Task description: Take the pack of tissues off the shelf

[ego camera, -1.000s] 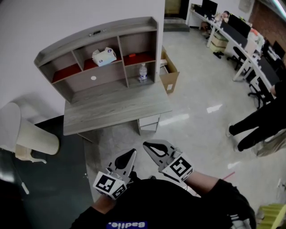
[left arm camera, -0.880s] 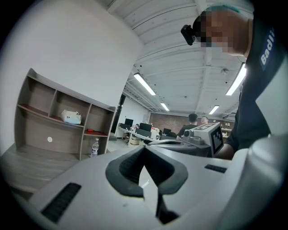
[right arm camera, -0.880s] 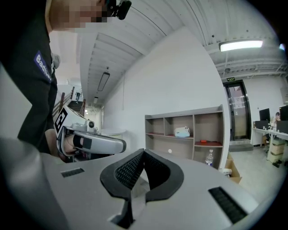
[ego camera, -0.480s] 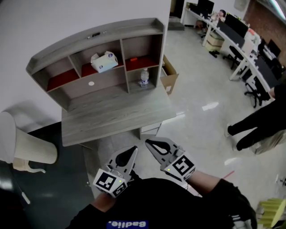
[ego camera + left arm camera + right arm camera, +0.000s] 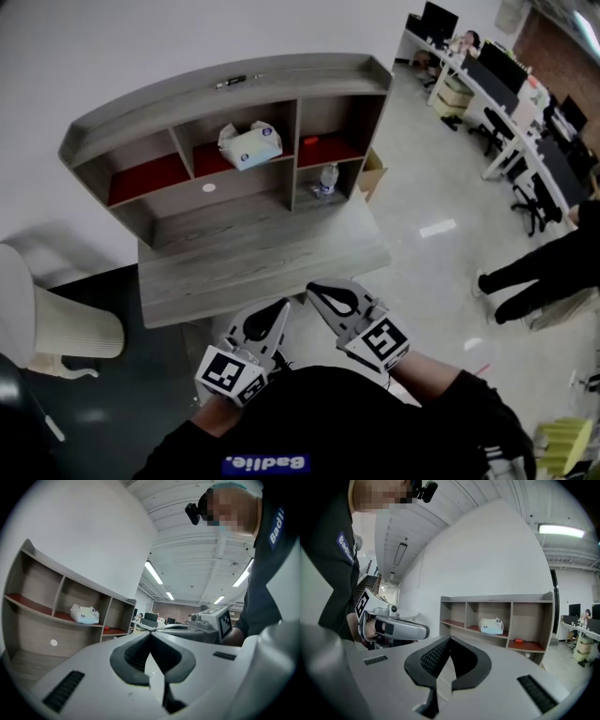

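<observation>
White pack of tissues (image 5: 250, 145) lies in middle upper compartment of shelf (image 5: 234, 89). Left gripper (image 5: 277, 311), right gripper (image 5: 319, 292): jaws together, empty, well apart from pack. Likely approach step; next needs reach, jaws spread.

Bright, even ceiling-strip light (image 5: 560, 530); glare on floor (image 5: 438, 228); fisheye edges dark

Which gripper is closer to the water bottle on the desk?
Right. The right gripper is nearly in line with the water bottle, at the front edge of the desk. The left gripper is beside it, further left and slightly farther back.
</observation>
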A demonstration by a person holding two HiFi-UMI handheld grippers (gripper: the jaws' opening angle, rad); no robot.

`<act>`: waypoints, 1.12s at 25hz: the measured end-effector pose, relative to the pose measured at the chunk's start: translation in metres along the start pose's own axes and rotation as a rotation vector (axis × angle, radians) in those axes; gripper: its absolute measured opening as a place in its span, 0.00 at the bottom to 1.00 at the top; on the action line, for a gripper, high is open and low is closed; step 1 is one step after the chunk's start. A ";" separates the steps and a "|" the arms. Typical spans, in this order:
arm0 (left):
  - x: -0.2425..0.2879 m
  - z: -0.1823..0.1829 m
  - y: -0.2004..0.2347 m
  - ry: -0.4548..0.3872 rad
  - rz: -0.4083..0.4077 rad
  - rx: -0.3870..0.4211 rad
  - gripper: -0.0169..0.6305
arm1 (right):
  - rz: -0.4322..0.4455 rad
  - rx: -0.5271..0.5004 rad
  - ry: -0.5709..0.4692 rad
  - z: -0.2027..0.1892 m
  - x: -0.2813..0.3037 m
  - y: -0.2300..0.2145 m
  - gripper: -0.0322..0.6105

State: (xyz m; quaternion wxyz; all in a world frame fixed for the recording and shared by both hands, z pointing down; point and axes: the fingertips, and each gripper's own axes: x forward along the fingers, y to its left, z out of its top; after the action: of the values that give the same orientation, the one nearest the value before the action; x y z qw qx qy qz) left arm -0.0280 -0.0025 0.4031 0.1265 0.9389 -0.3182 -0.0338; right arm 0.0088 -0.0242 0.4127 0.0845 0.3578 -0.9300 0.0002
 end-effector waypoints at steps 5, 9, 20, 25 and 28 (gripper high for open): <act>-0.002 0.007 0.044 0.006 -0.029 0.011 0.02 | -0.050 -0.004 -0.002 0.009 0.044 -0.015 0.10; 0.000 0.014 0.066 0.004 -0.037 -0.015 0.02 | -0.064 -0.001 0.000 0.013 0.071 -0.025 0.10; 0.022 0.016 0.114 0.002 0.031 -0.034 0.02 | -0.009 -0.011 0.002 0.010 0.120 -0.062 0.10; 0.044 0.024 0.128 -0.011 0.077 -0.030 0.02 | 0.045 -0.023 -0.004 0.011 0.140 -0.086 0.10; 0.055 0.028 0.137 -0.016 0.108 -0.024 0.02 | 0.069 -0.028 -0.012 0.011 0.152 -0.101 0.10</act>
State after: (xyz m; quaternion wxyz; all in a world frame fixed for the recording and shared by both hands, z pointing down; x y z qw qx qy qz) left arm -0.0692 -0.1472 0.4121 0.1367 0.9185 -0.3690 -0.0380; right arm -0.0368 -0.2013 0.4193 0.0837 0.3243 -0.9422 -0.0119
